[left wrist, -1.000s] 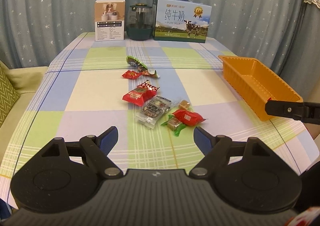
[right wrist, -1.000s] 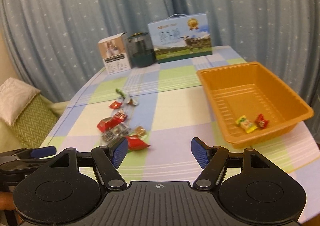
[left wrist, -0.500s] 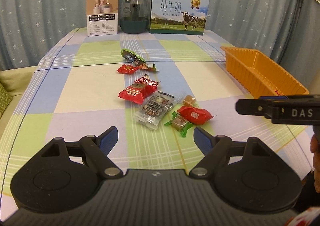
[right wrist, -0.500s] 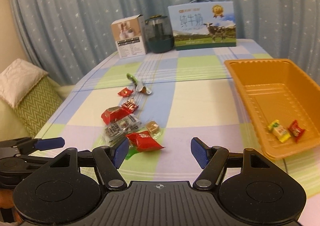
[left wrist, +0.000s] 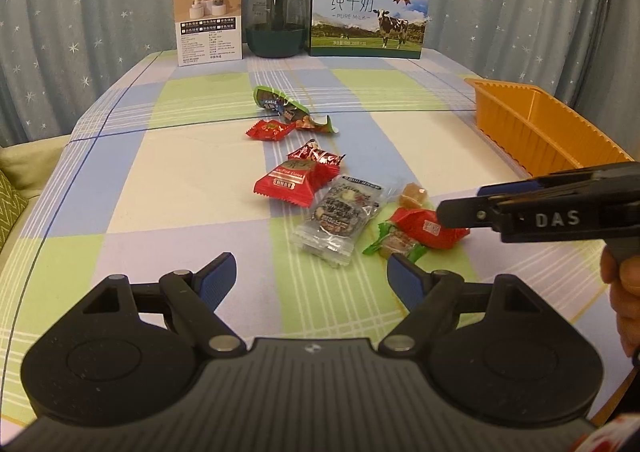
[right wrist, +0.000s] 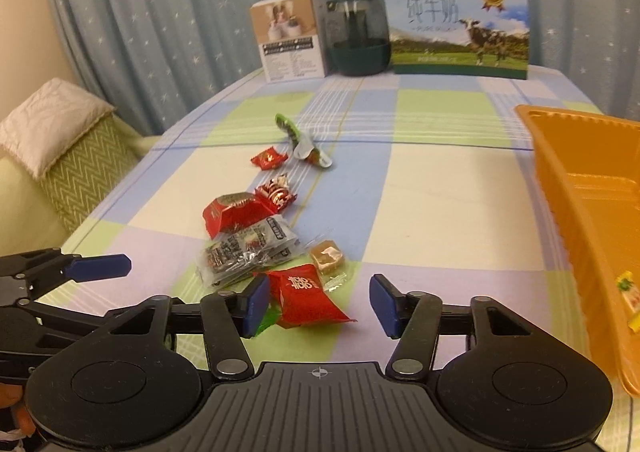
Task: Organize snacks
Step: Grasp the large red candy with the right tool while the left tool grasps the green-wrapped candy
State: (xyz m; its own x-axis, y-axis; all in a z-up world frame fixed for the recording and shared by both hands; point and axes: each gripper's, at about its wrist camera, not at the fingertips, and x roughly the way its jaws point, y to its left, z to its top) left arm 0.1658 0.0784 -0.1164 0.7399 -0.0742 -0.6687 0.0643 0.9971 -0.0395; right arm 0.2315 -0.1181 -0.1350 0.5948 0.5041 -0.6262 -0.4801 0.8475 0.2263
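Several wrapped snacks lie in a line on the checked tablecloth. The nearest is a red candy packet (right wrist: 304,298), also in the left wrist view (left wrist: 420,228). My right gripper (right wrist: 318,306) is open and low, its fingers on either side of that packet. My left gripper (left wrist: 310,278) is open and empty, short of a clear dark snack pouch (left wrist: 340,213). A brown caramel (right wrist: 327,256), a red pyramid packet (left wrist: 289,180) and smaller red candies lie further back. The orange tray (right wrist: 580,187) at the right holds a yellow-green candy (right wrist: 630,292).
A white box (left wrist: 208,17), a dark glass jar (left wrist: 276,21) and a milk carton (left wrist: 366,13) stand at the table's far edge before a starred curtain. A green sofa with a pillow (right wrist: 52,119) is at the left.
My right gripper has moved left and down from beside the tray to the red candy packet. My left gripper has come slightly closer to the snacks. Both stay open.
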